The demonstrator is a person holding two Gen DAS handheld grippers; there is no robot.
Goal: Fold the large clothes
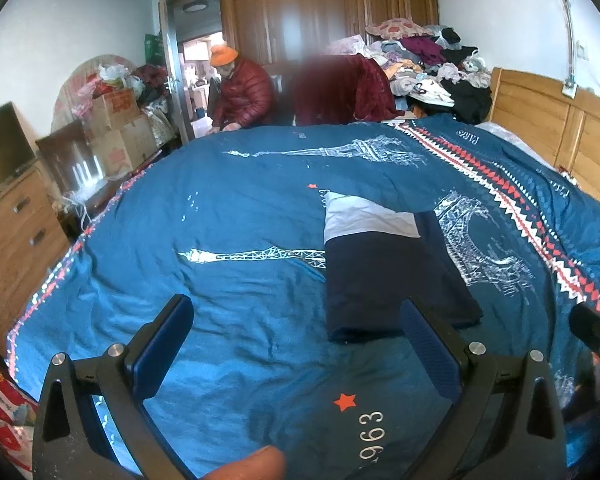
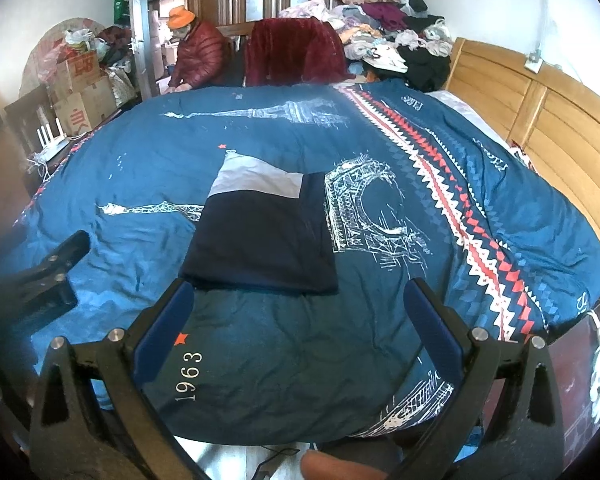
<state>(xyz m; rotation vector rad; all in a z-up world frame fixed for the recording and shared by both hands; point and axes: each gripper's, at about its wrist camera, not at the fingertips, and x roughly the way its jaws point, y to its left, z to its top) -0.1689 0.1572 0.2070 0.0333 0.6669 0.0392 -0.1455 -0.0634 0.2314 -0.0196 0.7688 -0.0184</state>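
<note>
A folded garment [image 1: 384,268] [image 2: 262,236], dark navy with a pale grey band at its far end, lies flat on the blue printed bedspread [image 1: 220,216] [image 2: 148,176]. My left gripper [image 1: 296,312] is open just short of the garment's near edge, its right finger beside the near corner, nothing between the pads. My right gripper [image 2: 300,292] is open too, hovering at the garment's near edge, empty. The left gripper's tip [image 2: 60,260] shows at the left of the right wrist view, and the right gripper's tip [image 1: 592,328] at the right edge of the left wrist view.
A heap of unfolded clothes [image 1: 428,60] [image 2: 392,40] lies at the far head of the bed beside the wooden headboard [image 1: 560,128] [image 2: 540,120]. A person in a red jacket [image 1: 244,92] [image 2: 200,56] bends at the far side. Cardboard boxes [image 1: 116,128] and a dresser [image 1: 12,232] stand left.
</note>
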